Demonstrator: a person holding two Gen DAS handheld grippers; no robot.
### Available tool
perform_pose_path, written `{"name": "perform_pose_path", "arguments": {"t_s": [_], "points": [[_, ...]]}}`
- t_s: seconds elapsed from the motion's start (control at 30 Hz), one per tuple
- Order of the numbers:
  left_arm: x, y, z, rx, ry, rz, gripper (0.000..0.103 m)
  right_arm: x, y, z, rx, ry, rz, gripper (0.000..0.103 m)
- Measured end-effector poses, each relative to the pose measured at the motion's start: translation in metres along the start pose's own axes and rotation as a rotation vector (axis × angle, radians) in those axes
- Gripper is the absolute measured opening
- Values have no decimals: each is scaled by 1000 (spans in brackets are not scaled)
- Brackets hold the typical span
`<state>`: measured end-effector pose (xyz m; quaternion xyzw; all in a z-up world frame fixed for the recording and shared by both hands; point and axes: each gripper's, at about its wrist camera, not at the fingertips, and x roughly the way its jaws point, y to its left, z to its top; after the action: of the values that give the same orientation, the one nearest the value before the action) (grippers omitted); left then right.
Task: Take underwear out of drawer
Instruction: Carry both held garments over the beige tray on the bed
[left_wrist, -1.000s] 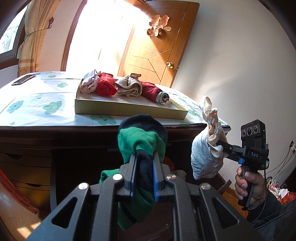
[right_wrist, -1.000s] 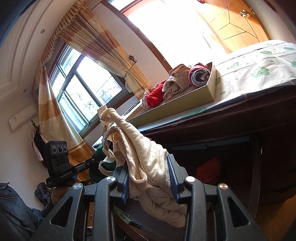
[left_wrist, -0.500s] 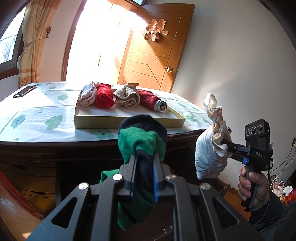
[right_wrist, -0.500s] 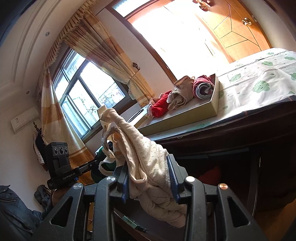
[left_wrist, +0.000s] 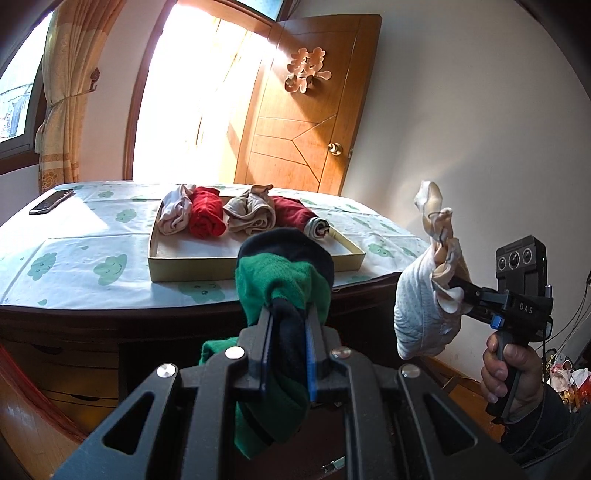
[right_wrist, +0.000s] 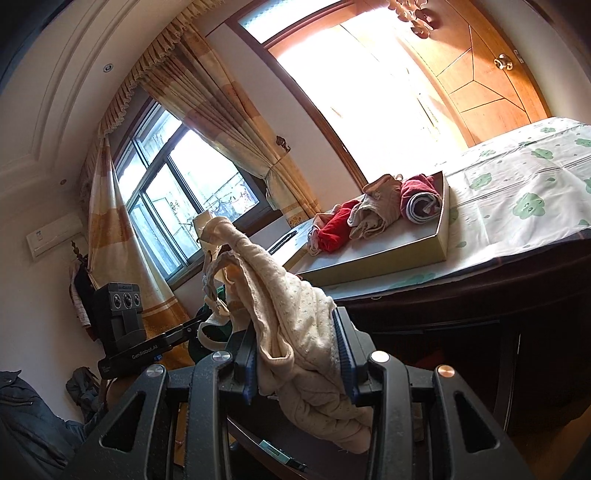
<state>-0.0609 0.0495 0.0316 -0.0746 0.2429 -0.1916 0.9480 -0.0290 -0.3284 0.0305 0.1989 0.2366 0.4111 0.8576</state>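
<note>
Two grippers each held a garment. The left gripper (left_wrist: 288, 325) at lower centre of its own view was clamped on a green and navy underwear (left_wrist: 282, 280). The right gripper (right_wrist: 299, 354) at lower centre of its view was clamped on a cream dotted underwear (right_wrist: 291, 325), which also showed at right in the left view (left_wrist: 424, 314). Mid-frame behind, a shallow tray (left_wrist: 192, 264) on the cloud-print tablecloth (left_wrist: 74, 258) held four rolled garments (left_wrist: 242, 214) side by side. A phone (left_wrist: 51, 201) lay at the left edge.
</note>
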Motion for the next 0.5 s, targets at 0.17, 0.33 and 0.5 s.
{"name": "perform_pose_path", "arguments": {"t_s": [0.17, 0.33, 0.5], "points": [[-4, -3, 5, 12, -15, 6, 12, -4, 6, 5, -13, -12, 1, 38], [-2, -3, 11, 14, -27, 17, 12, -6, 12, 10, -27, -24, 1, 38], [-2, -6, 17, 23, -39, 22, 12, -6, 14, 13, -36, -34, 3, 38]]}}
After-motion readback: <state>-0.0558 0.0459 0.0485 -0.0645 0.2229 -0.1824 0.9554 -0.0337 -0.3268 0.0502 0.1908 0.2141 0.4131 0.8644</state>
